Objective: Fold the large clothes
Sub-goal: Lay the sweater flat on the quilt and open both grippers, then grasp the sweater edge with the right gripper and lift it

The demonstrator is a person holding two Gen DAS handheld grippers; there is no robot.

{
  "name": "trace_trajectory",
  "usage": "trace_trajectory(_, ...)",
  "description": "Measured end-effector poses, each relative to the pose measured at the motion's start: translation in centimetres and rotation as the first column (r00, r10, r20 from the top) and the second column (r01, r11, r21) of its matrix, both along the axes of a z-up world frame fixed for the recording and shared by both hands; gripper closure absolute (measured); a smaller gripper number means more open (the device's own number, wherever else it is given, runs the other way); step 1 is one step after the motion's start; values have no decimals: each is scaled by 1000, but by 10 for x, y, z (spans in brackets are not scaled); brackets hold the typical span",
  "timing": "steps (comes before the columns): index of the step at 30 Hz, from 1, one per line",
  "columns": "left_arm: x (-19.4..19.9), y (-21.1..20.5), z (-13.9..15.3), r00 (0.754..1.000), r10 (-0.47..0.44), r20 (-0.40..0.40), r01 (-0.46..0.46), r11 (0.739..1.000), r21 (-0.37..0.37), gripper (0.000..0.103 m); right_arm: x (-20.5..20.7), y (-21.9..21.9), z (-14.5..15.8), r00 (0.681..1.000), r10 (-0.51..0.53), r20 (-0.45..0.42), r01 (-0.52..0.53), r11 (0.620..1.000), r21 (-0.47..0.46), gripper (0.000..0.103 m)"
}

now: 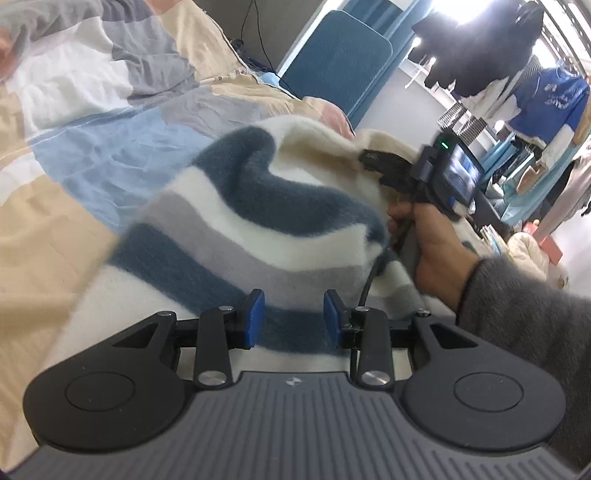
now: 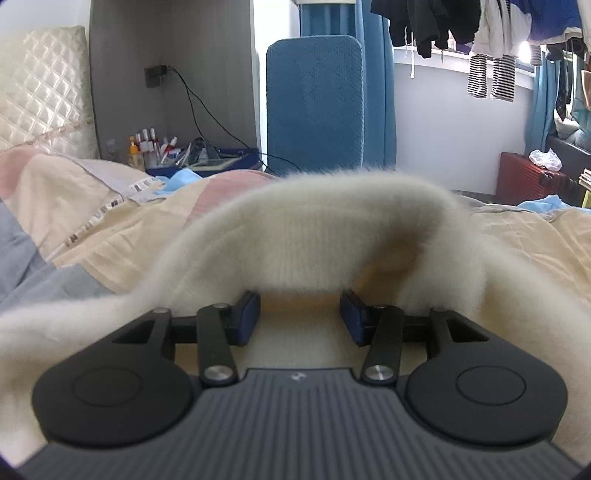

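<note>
We see a fluffy knitted sweater (image 1: 258,206) lying rumpled on the bed (image 1: 74,155), its brushed, fuzzy pile banded in dark blue, grey and white, with a plain cream part that rises in a soft rounded arch (image 2: 325,229). The bed beneath the sweater is covered by a thin, creased patchwork quilt in beige, pale blue, grey and pink. Our left claw (image 1: 293,319) sits low over the sweater's striped part, its blue pads apart with the cloth passing under the gap, not pinched. Our right claw (image 2: 300,315) also stands apart, the cream arch curving just beyond its tips and fuzzy cloth spilling along both sides of its black arms. From the left wrist view the right claw (image 1: 369,158) pokes into the sweater's cream edge, gripped by a hand (image 1: 432,243) in a grey woolly sleeve; a black cable crosses in front. Beyond the sweater stand a blue padded chair (image 2: 314,99), a cluttered bedside shelf and hanging clothes (image 2: 480,29).
</note>
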State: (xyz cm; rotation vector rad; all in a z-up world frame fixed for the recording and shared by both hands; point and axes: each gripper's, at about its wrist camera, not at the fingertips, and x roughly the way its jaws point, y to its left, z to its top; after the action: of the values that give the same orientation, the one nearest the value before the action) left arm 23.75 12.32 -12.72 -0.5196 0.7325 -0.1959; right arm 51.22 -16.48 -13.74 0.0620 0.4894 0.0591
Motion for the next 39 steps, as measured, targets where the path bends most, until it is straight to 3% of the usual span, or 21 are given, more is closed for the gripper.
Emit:
trace_trajectory(5, -1, -1, 0, 1000, -5, 11, 4, 1000, 17, 63, -34, -10, 12, 1000, 18, -21, -17, 997, 75, 52)
trace_trajectory(13, -29, -11, 18, 999, -23, 44, 21, 999, 45, 63, -149, -54, 63, 994, 65, -89, -48, 982, 182, 52)
trace_trajectory(22, -69, -54, 44, 993, -99, 60, 94, 992, 81, 63, -277, -99, 95, 963, 66, -262, -45, 995, 86, 52)
trace_trajectory(27, -81, -73, 46, 990, -129, 54, 126, 990, 55, 63, -331, -103, 82, 940, 88, -329, -65, 995, 80, 52)
trace_trajectory(31, -77, -82, 35, 989, -148, 13, 147, 987, 60, 63, -353, -102, 69, 936, 36, -349, -21, 999, 48, 52)
trace_trajectory(33, -73, -80, 28, 989, -147, -12, 147, 988, 46, 63, -356, -98, 65, 935, 22, -353, -15, 1000, 23, 47)
trace_trajectory(35, -68, -78, 22, 990, -139, -34, 141, 990, 33, 63, -357, -95, 64, 937, 29, -349, -24, 1000, 17, 22)
trace_trajectory(39, -60, -72, 12, 988, -133, -75, 135, 990, 28, 63, -352, -91, 57, 934, 4, -357, -16, 999, -31, 16)
